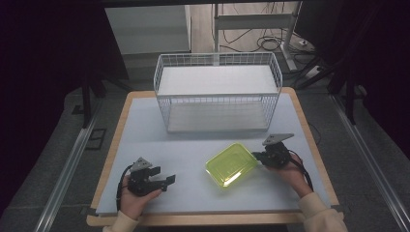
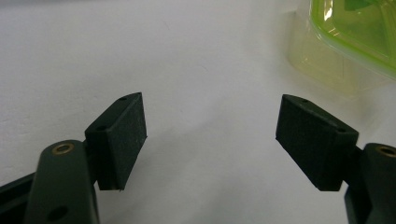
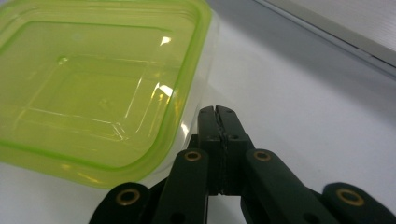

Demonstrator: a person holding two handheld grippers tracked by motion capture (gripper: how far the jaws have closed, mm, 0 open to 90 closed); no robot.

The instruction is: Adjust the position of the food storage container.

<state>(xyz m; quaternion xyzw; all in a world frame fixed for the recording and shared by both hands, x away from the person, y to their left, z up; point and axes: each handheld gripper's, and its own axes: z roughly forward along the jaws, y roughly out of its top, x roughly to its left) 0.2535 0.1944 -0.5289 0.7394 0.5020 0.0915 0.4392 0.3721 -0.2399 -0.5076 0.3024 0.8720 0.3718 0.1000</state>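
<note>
Green box [image 1: 231, 164] on the white table [image 1: 145, 130], in front of the wire basket [image 1: 217, 92].

My right gripper [image 3: 217, 112] sat at the box's right edge, jaws pressed together with nothing between them, tips just beside the side wall. My left gripper [image 2: 210, 140] rested well apart to the left, jaws wide open over bare table, holding nothing.

You have a translucent yellow-green rectangular plastic container [image 1: 231, 164] with its lid shut, lying flat and turned askew on the tabletop [image 1: 145, 130], toward your right of centre near the front.
</note>
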